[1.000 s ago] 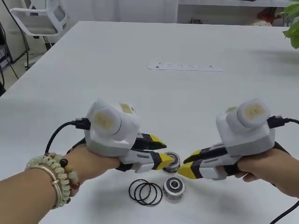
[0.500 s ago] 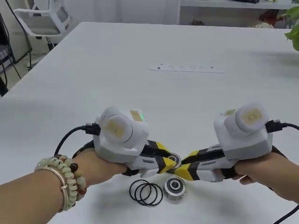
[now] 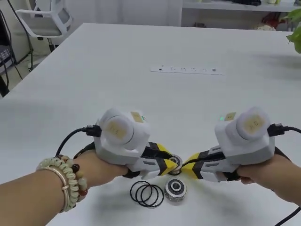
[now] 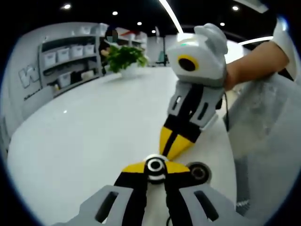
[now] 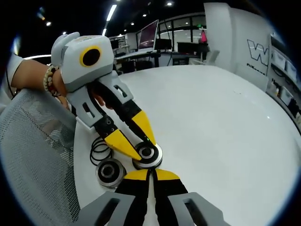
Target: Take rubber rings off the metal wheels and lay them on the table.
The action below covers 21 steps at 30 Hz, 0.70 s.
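Note:
My left gripper (image 3: 170, 163) is shut on a small metal wheel (image 3: 176, 161), held just above the white table (image 3: 141, 80). In the left gripper view the wheel (image 4: 155, 165) sits between my yellow tips (image 4: 155, 168). My right gripper (image 3: 185, 168) points at it from the right, jaws together, tips touching the wheel's rim (image 5: 148, 153); whether anything is pinched between them is hidden. A second wheel (image 3: 175, 189) lies on the table below, with three black rubber rings (image 3: 146, 194) beside it on the left.
A white power strip (image 3: 186, 69) lies mid-table, far beyond the grippers. An office chair (image 3: 44, 19) stands past the far left corner and a green plant (image 3: 296, 28) at the right edge. Black cables trail from both grippers.
The two grippers have come closer together: the right gripper's tips, apart from the held wheel a second ago, now touch its rim. The wheel and rings on the table have not moved.

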### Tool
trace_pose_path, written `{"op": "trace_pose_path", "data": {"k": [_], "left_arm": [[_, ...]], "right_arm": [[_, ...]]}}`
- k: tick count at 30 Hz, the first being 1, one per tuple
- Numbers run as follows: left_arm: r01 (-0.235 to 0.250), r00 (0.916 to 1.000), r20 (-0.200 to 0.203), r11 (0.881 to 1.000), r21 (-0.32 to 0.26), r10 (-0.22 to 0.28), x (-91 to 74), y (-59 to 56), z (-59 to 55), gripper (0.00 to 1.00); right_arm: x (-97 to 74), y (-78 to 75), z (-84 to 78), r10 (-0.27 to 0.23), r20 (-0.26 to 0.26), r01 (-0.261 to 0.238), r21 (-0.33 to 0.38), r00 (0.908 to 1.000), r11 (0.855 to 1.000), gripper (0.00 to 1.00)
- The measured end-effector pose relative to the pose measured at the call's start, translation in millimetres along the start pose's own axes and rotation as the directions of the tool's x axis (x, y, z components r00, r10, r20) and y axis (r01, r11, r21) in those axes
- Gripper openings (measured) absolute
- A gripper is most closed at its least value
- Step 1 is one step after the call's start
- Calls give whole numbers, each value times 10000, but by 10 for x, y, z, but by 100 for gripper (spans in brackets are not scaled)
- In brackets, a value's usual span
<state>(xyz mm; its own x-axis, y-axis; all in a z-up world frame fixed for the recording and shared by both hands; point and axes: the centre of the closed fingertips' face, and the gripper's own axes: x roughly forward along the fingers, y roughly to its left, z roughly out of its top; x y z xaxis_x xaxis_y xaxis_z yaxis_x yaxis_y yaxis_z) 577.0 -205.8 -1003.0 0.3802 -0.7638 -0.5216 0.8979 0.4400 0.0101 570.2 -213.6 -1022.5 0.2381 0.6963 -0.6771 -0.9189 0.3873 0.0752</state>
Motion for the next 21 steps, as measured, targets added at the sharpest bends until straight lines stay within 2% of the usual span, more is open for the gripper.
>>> {"op": "trace_pose_path", "data": {"k": [4, 7, 9, 10, 11, 12, 13, 14, 17, 18, 21], "left_arm": [[-55, 10000, -13, 10000, 32, 55, -1, -2, 0, 14], [-70, 9999, -85, 9997, 236, 72, -10, 1, -3, 14], [-80, 9999, -92, 9998, 194, 82, -16, 10, -9, 14], [-77, 9999, -78, 9999, 146, 78, -20, 14, -10, 14], [-62, 10000, -63, 9999, 112, 63, -19, 11, -9, 14], [-67, 10000, -63, 9999, 110, 68, -17, 10, -7, 14], [-62, 10000, -65, 9999, 126, 63, -15, 7, -6, 14], [-78, 9999, -83, 9998, 166, 79, -14, 9, -5, 14], [-170, 9997, -141, 9996, 219, 174, -12, 12, -6, 14], [-221, 9995, -205, 9990, 399, 229, -7, 4, -4, 13], [-245, 9992, -307, 9992, 318, 255, -7, 13, -2, 13]], "right_arm": [[-4, -36, -8, -55, 80, 46, 1179, 10000, 9930, 0], [-34, -79, 13, -162, 340, 89, 2027, 9993, 9792, 0], [-67, -123, 51, -297, 610, 127, 2613, 9977, 9652, 0], [-85, -143, 124, -306, 1047, -34, 3105, 9940, 9506, 0], [-100, -110, 180, -70, 1363, -418, 3516, 9906, 9352, 0], [-91, -145, 87, -282, 817, -36, 3651, 9963, 9310, 0], [-78, -133, 109, -222, 968, -121, 3394, 9951, 9406, 0], [-80, -114, 126, -214, 1033, -141, 3315, 9944, 9433, 0], [-80, -98, 143, -264, 954, -83, 3465, 9951, 9380, 0], [-78, -90, 151, -279, 925, -57, 3446, 9953, 9387, 0], [-84, -86, 160, -294, 936, -43, 3405, 9952, 9402, 0]]}}
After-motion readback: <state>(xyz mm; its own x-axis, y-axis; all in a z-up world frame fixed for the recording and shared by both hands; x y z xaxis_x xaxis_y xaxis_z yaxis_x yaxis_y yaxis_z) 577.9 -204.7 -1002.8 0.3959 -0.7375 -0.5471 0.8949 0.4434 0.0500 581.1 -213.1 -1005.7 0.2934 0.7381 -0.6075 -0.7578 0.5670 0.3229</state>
